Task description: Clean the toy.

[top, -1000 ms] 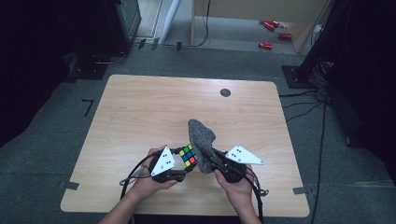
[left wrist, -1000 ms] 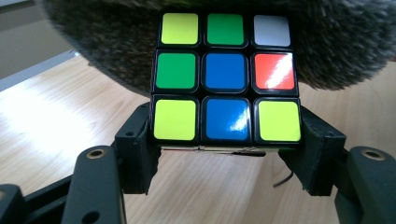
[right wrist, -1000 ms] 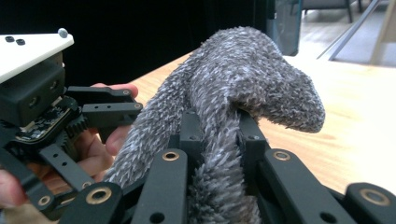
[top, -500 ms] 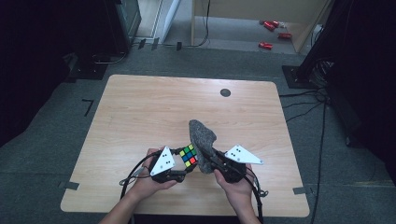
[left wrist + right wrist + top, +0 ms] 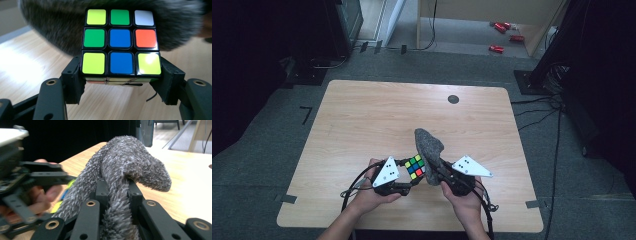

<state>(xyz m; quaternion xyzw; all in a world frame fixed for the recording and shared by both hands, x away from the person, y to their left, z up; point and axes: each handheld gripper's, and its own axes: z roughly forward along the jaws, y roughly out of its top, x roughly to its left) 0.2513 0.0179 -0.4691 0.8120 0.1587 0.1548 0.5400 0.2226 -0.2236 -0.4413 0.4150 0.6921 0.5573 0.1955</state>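
Note:
A scrambled colour cube (image 5: pixel 415 167) hangs just above the table near its front edge, with my left gripper (image 5: pixel 413 175) shut on its two sides. In the left gripper view the cube (image 5: pixel 120 41) shows a face of yellow, green, blue, white and orange squares between the jaws of my left gripper (image 5: pixel 120 83). My right gripper (image 5: pixel 432 176) is shut on a grey fuzzy cloth (image 5: pixel 429 148), which stands up and leans against the cube's right side. In the right gripper view the cloth (image 5: pixel 125 162) bulges over the closed jaws of my right gripper (image 5: pixel 117 192). The cloth (image 5: pixel 50 32) lies behind the cube.
The wooden table (image 5: pixel 362 120) has a small dark round spot (image 5: pixel 453 99) near its far right. Cables trail from both grippers over the front edge. Beyond the table, red items (image 5: pixel 497 48) lie on the floor, and dark stands flank it.

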